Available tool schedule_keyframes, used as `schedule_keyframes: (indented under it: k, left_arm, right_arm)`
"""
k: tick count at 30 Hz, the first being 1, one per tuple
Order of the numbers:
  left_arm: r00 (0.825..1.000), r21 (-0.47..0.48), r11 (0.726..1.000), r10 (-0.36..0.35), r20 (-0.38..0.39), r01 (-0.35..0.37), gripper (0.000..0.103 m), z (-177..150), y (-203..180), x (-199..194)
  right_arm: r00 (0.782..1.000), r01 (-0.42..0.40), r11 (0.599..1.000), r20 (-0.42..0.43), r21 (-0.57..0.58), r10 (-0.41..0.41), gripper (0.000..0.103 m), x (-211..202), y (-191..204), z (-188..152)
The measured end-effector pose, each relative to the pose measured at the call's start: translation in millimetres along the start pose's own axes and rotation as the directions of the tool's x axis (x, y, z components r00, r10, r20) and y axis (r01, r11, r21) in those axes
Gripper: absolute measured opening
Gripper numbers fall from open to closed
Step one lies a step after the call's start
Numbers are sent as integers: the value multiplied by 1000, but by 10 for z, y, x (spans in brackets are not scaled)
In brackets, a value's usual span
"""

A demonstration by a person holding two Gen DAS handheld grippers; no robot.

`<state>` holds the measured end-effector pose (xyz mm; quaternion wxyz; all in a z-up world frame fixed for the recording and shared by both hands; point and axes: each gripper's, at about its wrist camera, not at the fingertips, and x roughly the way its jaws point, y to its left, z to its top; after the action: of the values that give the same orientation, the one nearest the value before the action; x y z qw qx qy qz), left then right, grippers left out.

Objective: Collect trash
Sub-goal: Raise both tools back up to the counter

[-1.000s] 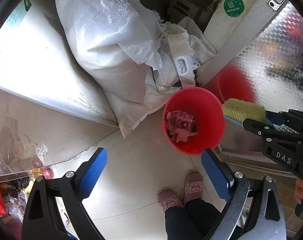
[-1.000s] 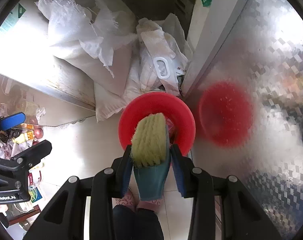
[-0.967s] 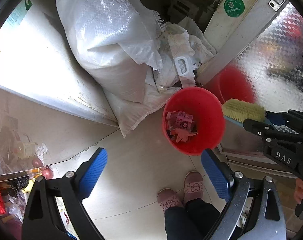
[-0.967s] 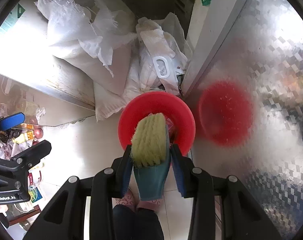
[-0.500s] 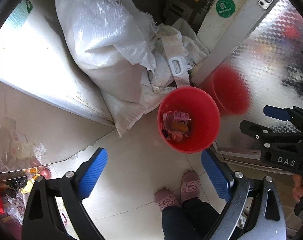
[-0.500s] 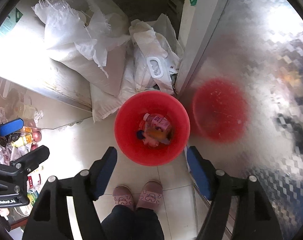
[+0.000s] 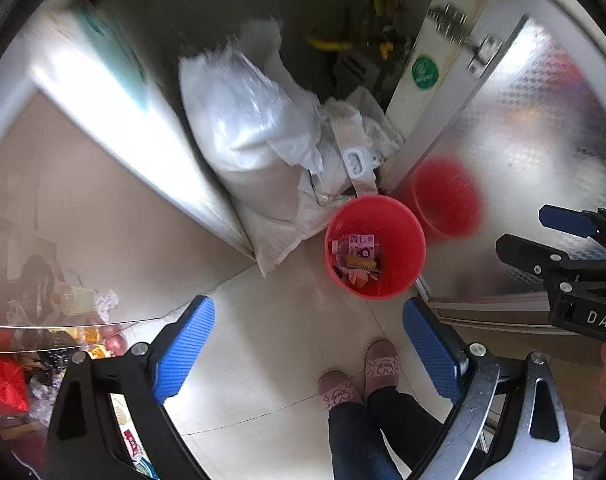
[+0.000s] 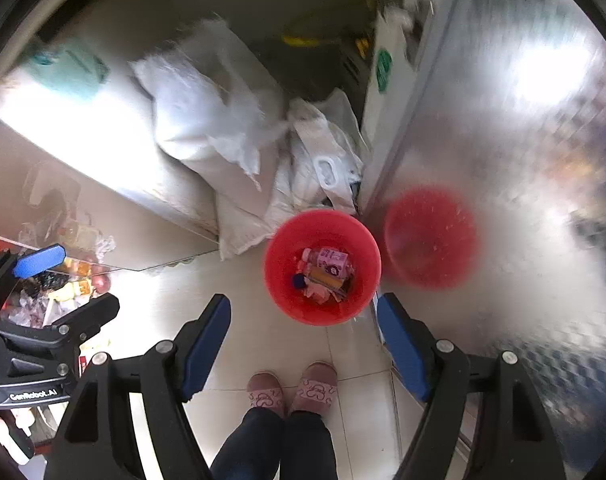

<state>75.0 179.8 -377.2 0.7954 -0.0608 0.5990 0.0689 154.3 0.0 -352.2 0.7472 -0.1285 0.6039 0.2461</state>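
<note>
Two grippers hang above the floor and both point steeply down. In the left wrist view the left gripper [image 7: 309, 344] has its blue pads [image 7: 185, 348] wide apart, and nothing is between them. In the right wrist view the right gripper [image 8: 303, 344] also stands wide, with only bare tiles and the person's feet between its pads [image 8: 205, 346]. The right gripper also shows at the right edge of the left wrist view, and the left one at the left edge of the right wrist view.

Nearest below are two pink slippers [image 8: 293, 392] and dark trouser legs [image 8: 275, 446], standing on the pale tiled floor [image 7: 271, 320]. Just beyond the feet is a red bin [image 8: 279, 284]. Inside it lies the trash: a pink bottle [image 8: 330, 259], a brush [image 8: 328, 279] with yellowish bristles, and some small pink and red scraps. The brush lies beside the bottle, on top of the scraps.

Right of the bin is a shiny metal door [image 8: 503, 160], and a red reflection [image 8: 429, 238] of the bin shows on it. Behind the bin, white sacks [image 7: 247, 128] lean in the corner, and one sack touches the bin's far rim. To the left, a glass tabletop [image 7: 59, 312] has clutter under it; it is too blurred to name. The far corner is dark, with something yellow that I cannot identify.
</note>
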Motion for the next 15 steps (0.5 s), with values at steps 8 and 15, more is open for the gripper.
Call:
schedule_keyframes:
  k: [8, 15]
  left_arm:
    - [996, 2, 1000, -28, 86, 28, 94, 93, 30, -1152]
    - [984, 58, 996, -73, 163, 64, 94, 271, -103, -1978]
  right_arm:
    - [996, -26, 999, 89, -30, 28, 89, -1191, 219, 138]
    - [975, 28, 999, 220, -27, -21, 98, -2254, 247, 227]
